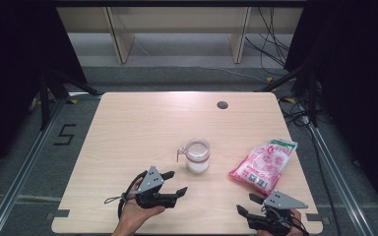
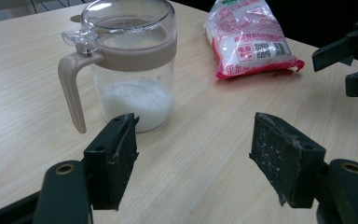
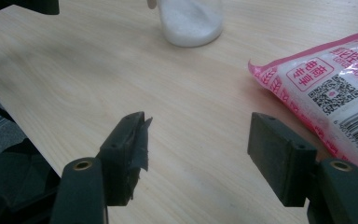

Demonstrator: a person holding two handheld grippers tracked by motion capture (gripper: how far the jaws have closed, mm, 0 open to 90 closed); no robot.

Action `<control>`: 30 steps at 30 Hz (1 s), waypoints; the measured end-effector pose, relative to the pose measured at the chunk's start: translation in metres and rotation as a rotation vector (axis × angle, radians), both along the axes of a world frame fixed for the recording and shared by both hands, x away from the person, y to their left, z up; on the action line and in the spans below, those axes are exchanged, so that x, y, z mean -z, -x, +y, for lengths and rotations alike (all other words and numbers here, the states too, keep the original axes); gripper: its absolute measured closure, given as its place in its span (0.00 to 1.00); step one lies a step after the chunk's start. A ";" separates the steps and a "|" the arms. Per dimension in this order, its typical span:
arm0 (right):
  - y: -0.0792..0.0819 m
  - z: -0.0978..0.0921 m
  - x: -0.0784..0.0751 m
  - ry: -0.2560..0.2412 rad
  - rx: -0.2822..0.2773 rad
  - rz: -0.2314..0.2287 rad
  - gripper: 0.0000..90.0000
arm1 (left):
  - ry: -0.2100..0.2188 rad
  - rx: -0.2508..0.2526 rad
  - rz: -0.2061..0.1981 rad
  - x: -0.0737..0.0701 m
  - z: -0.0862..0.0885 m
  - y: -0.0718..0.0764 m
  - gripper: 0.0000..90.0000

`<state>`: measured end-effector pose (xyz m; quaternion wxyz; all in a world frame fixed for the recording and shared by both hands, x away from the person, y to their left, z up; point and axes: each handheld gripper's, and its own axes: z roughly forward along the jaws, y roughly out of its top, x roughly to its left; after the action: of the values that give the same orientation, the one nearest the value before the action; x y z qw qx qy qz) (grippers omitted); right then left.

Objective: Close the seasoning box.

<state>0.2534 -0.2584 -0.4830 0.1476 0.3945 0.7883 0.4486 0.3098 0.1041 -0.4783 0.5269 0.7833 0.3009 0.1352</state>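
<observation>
A clear jar [image 1: 197, 156] with a beige collar, handle and clear lid stands mid-table, holding white grains at its bottom; it is also in the left gripper view [image 2: 130, 65] and partly in the right gripper view [image 3: 191, 21]. A pink-and-white sealed bag [image 1: 264, 163] lies to its right [image 2: 249, 39] [image 3: 328, 88]. My left gripper [image 1: 175, 183] rests near the front edge, left of the jar, open and empty [image 2: 193, 158]. My right gripper [image 1: 249, 204] sits at the front right, just short of the bag, open with nothing between its jaws [image 3: 196, 149].
The light wooden table [image 1: 138, 128] has a round cable hole [image 1: 222, 104] near its far edge. Beyond it stand wooden frame legs [image 1: 123, 39] and loose cables [image 1: 275, 44] on the floor. Dark curtains flank both sides.
</observation>
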 end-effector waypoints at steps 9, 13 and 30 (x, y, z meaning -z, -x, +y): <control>0.003 0.004 -0.001 -0.028 0.010 0.051 0.42 | -0.022 0.003 0.004 0.008 0.002 0.010 0.32; 0.000 0.003 0.001 -0.022 -0.015 0.030 0.42 | -0.020 -0.003 0.016 0.011 0.002 0.014 0.32; 0.009 0.007 0.007 0.022 -0.059 0.071 0.38 | -0.074 0.039 0.035 0.027 0.002 0.035 0.29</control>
<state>0.2441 -0.2516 -0.4898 0.1108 0.3850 0.8092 0.4297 0.2752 0.1060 -0.5052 0.4949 0.8102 0.2895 0.1222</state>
